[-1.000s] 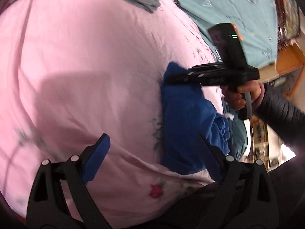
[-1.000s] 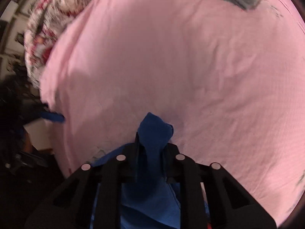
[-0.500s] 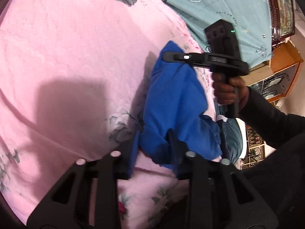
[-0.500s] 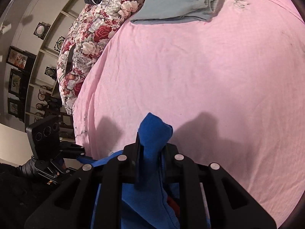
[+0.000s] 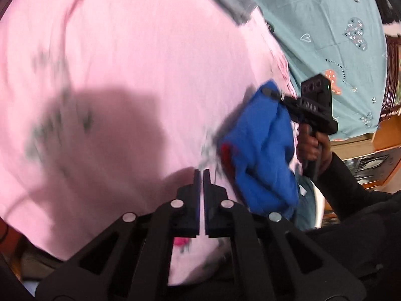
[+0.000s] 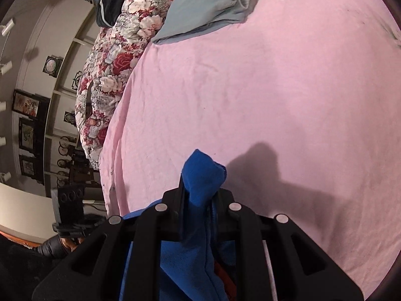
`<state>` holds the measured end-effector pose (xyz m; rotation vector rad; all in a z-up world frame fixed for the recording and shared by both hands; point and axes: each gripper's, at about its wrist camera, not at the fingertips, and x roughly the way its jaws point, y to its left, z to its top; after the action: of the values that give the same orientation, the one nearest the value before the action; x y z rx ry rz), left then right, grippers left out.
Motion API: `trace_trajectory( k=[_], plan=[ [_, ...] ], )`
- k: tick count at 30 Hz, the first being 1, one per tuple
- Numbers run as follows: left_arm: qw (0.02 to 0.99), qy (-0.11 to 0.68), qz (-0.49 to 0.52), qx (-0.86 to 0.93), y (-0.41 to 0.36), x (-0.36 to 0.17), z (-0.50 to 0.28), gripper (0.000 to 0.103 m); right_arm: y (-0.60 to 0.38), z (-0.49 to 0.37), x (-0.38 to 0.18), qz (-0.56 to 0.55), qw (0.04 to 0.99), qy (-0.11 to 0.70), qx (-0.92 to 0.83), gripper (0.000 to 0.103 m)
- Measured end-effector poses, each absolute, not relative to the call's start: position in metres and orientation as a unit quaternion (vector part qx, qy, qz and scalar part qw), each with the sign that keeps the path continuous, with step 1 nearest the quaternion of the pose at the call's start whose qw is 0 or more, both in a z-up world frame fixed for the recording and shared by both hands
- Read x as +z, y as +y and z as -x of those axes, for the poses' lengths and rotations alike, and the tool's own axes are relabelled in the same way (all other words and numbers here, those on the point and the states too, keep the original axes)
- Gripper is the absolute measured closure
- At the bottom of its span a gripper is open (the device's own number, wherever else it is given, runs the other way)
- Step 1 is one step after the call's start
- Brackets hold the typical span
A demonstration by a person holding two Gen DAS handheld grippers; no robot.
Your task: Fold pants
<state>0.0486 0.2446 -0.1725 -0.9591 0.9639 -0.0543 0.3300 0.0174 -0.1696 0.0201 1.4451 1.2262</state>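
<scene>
The blue pants (image 5: 260, 150) hang bunched above the pink bedspread (image 5: 125, 75), pinched at one end by the right gripper (image 6: 200, 190). The left gripper (image 5: 199, 175) is pressed together on nothing, beside the cloth. No fold looks made yet; spreading flat remains.

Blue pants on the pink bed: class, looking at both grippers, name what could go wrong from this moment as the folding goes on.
1. The left gripper is shut with no cloth between its jaws, so the blue pants hang from the right gripper alone and may bunch rather than spread.
2. That grip is on one small tuft, which could slip out.
3. The pants hang near the edge of the pink bedspread and could drop off it.
</scene>
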Motion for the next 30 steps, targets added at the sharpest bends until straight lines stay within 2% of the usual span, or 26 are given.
trace_trajectory(
  k=[1,2,3,5,8,10,12,15,25,28,30],
  plan=[
    [0.783,0.436,0.443,-0.029,0.249,-0.165,-0.056,0.101,0.018,-0.33,-0.169,-0.009,0.582,0.619,0.526,0.087],
    [0.784,0.431,0.445,-0.034,0.25,-0.162,-0.063,0.096,0.018,-0.33,-0.169,-0.006,0.583,0.619,0.526,0.087],
    [0.782,0.43,0.45,-0.043,0.252,-0.163,-0.071,0.082,0.019,-0.329,-0.168,-0.001,0.585,0.616,0.527,0.087],
    [0.767,0.448,0.455,-0.064,0.245,-0.172,-0.09,0.066,0.017,-0.329,-0.168,-0.003,0.584,0.617,0.528,0.087],
    [0.749,0.465,0.464,-0.081,0.237,-0.185,-0.102,0.066,0.015,-0.33,-0.168,-0.003,0.585,0.616,0.527,0.087],
    [0.748,0.462,0.469,-0.081,0.235,-0.189,-0.103,0.067,0.014,-0.33,-0.166,0.0,0.587,0.614,0.528,0.087],
    [0.753,0.457,0.466,-0.089,0.234,-0.191,-0.098,0.087,0.014,-0.329,-0.164,0.0,0.586,0.612,0.531,0.087],
    [0.764,0.448,0.456,-0.088,0.23,-0.187,-0.094,0.093,0.014,-0.33,-0.165,-0.002,0.584,0.613,0.532,0.087],
    [0.709,0.391,0.585,-0.052,0.238,-0.204,-0.053,0.097,0.004,-0.329,-0.156,-0.043,0.58,0.603,0.545,0.087],
    [0.701,0.406,0.585,-0.031,0.233,-0.211,-0.051,0.097,0.01,-0.329,-0.164,-0.046,0.58,0.607,0.542,0.087],
    [0.7,0.409,0.586,-0.001,0.238,-0.212,-0.048,0.103,0.019,-0.329,-0.177,-0.04,0.588,0.609,0.531,0.087]
  ],
)
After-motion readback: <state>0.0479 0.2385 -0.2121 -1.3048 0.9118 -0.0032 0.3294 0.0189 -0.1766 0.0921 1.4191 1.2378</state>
